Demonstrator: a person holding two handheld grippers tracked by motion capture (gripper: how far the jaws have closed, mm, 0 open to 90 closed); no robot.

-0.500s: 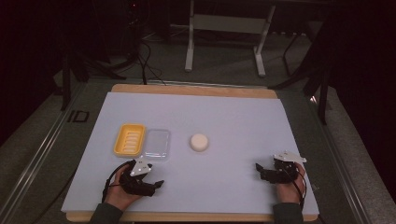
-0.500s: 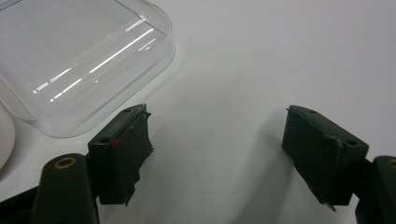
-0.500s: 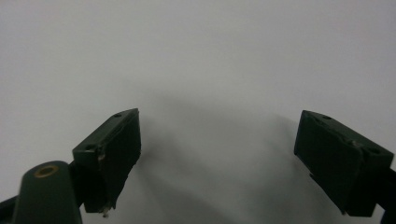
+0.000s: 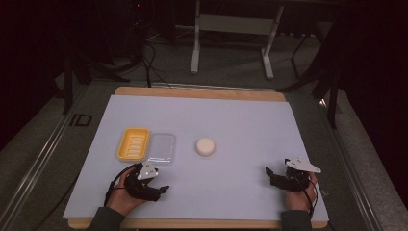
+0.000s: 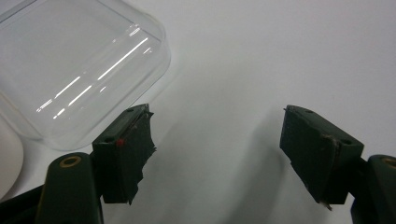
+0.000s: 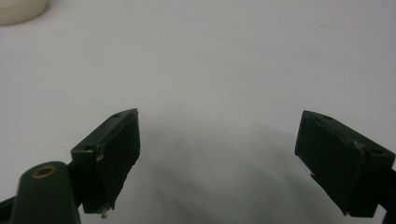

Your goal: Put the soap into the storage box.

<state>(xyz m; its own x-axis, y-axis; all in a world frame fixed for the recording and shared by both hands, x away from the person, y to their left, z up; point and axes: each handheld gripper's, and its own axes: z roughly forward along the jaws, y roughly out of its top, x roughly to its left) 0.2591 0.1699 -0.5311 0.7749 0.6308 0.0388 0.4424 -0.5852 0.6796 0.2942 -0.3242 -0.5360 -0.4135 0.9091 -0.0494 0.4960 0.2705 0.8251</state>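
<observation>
Left gripper (image 5: 217, 140): jaws spread wide, nothing between them, its near pad just beside the clear lid (image 5: 79, 65) on the white mat (image 5: 280, 56). Compared with half a second back, barely anything has shifted; both hands sit low at the table's near edge. Right gripper (image 6: 217, 144) is gaping too, empty, with the round soap (image 6: 18, 9) well ahead. From above, that lid (image 4: 161, 148) lies touching the yellow dish (image 4: 133, 143). My read: the left is poised for it.

Yellow ribbed tray (image 4: 133, 143), clear lid (image 4: 161, 148), cream round soap (image 4: 205, 146), black jaws.
</observation>
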